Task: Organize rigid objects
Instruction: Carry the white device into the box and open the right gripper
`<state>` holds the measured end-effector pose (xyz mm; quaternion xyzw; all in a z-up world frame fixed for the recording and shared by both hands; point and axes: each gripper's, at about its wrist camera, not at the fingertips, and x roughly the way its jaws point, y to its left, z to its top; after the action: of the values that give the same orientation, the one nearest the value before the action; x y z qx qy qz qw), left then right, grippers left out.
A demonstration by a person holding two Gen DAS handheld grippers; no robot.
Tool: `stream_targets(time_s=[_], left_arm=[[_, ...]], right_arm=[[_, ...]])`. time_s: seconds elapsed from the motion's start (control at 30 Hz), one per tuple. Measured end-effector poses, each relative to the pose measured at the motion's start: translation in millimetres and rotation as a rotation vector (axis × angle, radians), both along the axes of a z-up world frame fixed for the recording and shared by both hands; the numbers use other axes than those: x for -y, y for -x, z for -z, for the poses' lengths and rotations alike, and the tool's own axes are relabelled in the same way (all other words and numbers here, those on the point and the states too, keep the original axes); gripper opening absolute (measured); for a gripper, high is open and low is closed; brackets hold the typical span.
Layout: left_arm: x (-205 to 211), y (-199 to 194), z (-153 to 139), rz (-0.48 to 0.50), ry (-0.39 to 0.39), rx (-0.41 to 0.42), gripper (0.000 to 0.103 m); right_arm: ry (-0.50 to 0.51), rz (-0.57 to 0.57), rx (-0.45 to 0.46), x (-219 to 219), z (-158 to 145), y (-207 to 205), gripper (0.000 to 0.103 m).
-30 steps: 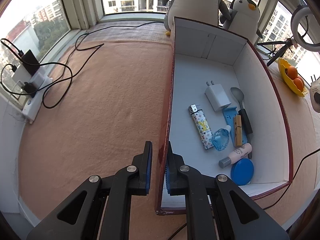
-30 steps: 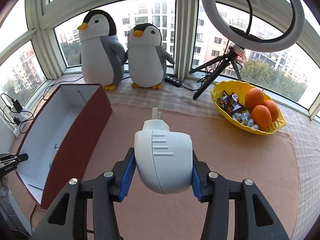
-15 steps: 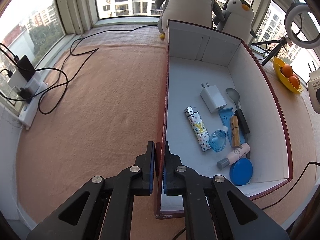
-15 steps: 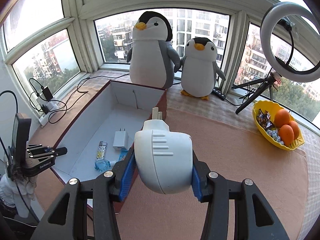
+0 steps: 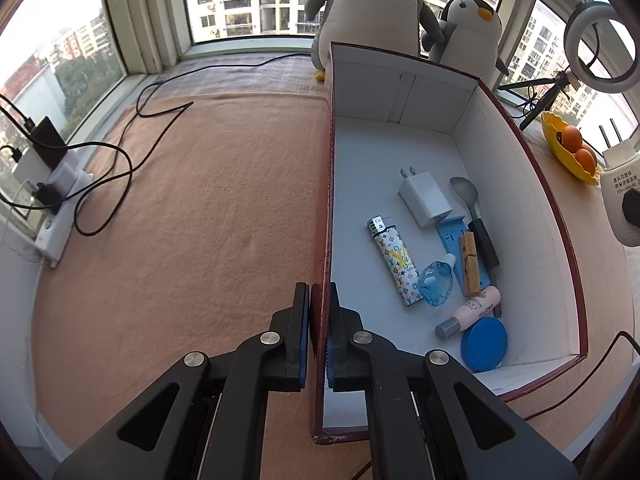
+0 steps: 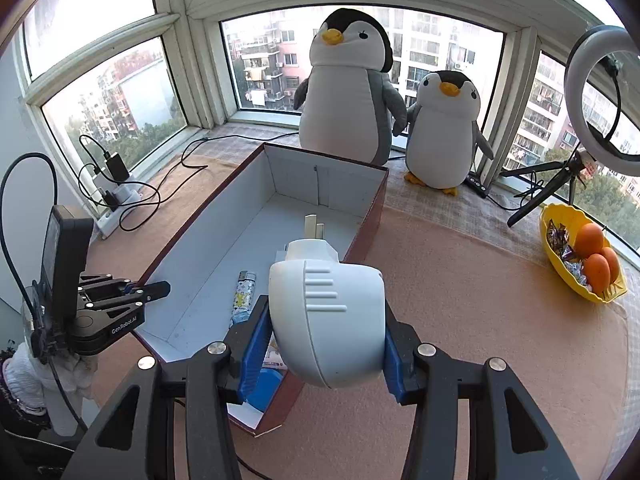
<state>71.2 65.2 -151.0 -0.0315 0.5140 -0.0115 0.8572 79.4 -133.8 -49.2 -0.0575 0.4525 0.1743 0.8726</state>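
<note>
A maroon box (image 5: 329,160) with a white inside holds a white charger (image 5: 426,198), a grey spoon (image 5: 466,192), a patterned lighter (image 5: 394,266), a small blue bottle (image 5: 436,282), a wooden clothespin (image 5: 469,262), a pink tube (image 5: 472,312) and a blue lid (image 5: 484,343). My left gripper (image 5: 319,292) is shut on the box's left wall near the front corner. My right gripper (image 6: 325,316) is shut on a rounded white plug-in device (image 6: 320,304), prongs pointing away, held above the box's (image 6: 224,208) near right part. The device (image 5: 622,204) also shows at the left wrist view's right edge.
Two plush penguins (image 6: 348,92) stand behind the box on the sill. A yellow bowl (image 6: 560,272) with oranges and sweets sits at the right, by a ring light on a tripod (image 6: 560,176). A power strip (image 5: 56,204) with looping black cables lies at the left.
My right gripper carried the white device leftward, from over the mat to above the box. My left gripper's jaws closed from a small gap onto the box wall.
</note>
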Motion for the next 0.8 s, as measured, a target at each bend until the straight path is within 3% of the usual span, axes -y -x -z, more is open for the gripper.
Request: stream_targets(time_s=[0.8], left_arm=[[0.0, 0.1, -0.2, -0.002, 0.0, -0.001, 0.005]], right_arm=[[-0.027, -0.093, -0.103, -56.1, 34.0, -18.9, 0.045]])
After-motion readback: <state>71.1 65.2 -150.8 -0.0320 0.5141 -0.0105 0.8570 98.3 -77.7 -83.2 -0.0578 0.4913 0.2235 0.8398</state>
